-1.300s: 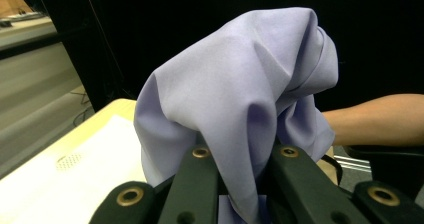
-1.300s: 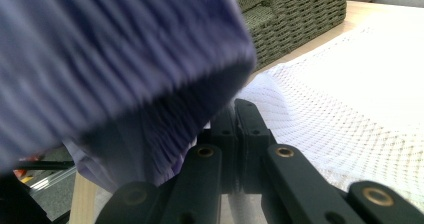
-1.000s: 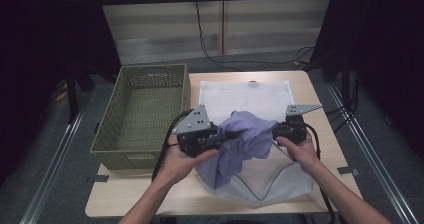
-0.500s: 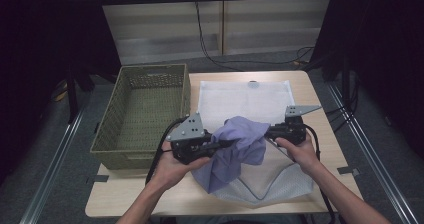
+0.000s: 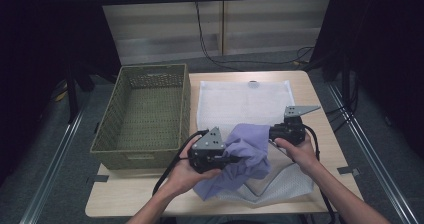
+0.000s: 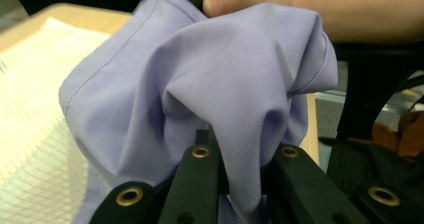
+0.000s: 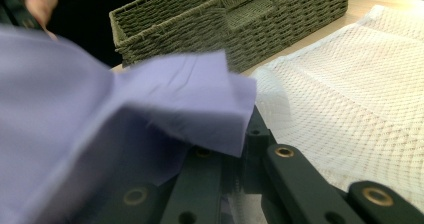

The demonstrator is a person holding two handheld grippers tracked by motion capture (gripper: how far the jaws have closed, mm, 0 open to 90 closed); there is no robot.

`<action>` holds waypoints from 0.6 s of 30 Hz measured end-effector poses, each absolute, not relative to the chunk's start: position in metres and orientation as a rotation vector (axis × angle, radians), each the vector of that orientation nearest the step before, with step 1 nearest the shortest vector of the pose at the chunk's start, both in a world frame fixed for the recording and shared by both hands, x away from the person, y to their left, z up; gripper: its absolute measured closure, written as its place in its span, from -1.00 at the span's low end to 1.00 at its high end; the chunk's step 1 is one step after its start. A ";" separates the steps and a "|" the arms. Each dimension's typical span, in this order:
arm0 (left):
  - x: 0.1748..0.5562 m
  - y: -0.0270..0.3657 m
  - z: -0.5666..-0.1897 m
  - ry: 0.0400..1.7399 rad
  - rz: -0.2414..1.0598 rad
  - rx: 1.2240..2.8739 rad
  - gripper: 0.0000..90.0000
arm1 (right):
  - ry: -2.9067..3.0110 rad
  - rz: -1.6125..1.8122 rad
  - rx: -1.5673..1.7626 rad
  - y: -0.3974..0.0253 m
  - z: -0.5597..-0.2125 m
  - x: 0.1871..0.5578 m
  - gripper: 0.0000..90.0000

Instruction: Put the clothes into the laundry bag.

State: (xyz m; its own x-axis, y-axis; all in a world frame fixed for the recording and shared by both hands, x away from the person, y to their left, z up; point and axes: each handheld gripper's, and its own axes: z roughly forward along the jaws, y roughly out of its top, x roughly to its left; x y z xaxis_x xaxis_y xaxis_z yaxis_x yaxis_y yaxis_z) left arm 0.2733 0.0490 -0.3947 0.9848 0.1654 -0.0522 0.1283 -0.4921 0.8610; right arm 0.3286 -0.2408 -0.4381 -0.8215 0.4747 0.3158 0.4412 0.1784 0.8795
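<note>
A lavender cloth [image 5: 248, 153] hangs bunched between my two grippers, over the near part of a white mesh bag [image 5: 240, 101] that lies flat on the table. My left gripper [image 5: 233, 159] is shut on a fold of the cloth [image 6: 200, 84], which passes between its jaws [image 6: 240, 156]. On the right, my right gripper [image 5: 273, 132] pinches the cloth's other edge [image 7: 190, 99], and the fabric drapes over its left jaw [image 7: 235, 156]. The mesh bag [image 7: 360, 104] lies just under it. The cloth's lower end rests on the table near the front edge.
An empty woven basket [image 5: 150, 70] stands to the left of the table, its near wall [image 7: 225, 19] close to my left hand. Bare tabletop [image 5: 315, 96] shows to the right of the mesh. Cables trail from both grippers toward the front edge.
My left gripper has dropped toward the front edge and shifted slightly right with the cloth, which bunches up more. The right gripper has hardly moved.
</note>
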 end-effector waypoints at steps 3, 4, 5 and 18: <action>0.276 0.039 -0.404 0.208 0.039 2.132 0.91 | 2.389 1.766 0.926 -0.241 -0.438 0.328 0.97; 0.277 0.037 -0.407 0.208 0.038 2.141 0.91 | 2.388 1.766 0.924 -0.241 -0.438 0.328 0.97; 0.278 0.034 -0.410 0.204 0.043 2.155 0.91 | 2.388 1.768 0.924 -0.241 -0.438 0.328 0.97; 0.289 0.018 -0.448 0.222 -0.010 2.270 0.90 | 2.395 1.772 0.912 -0.239 -0.437 0.327 0.97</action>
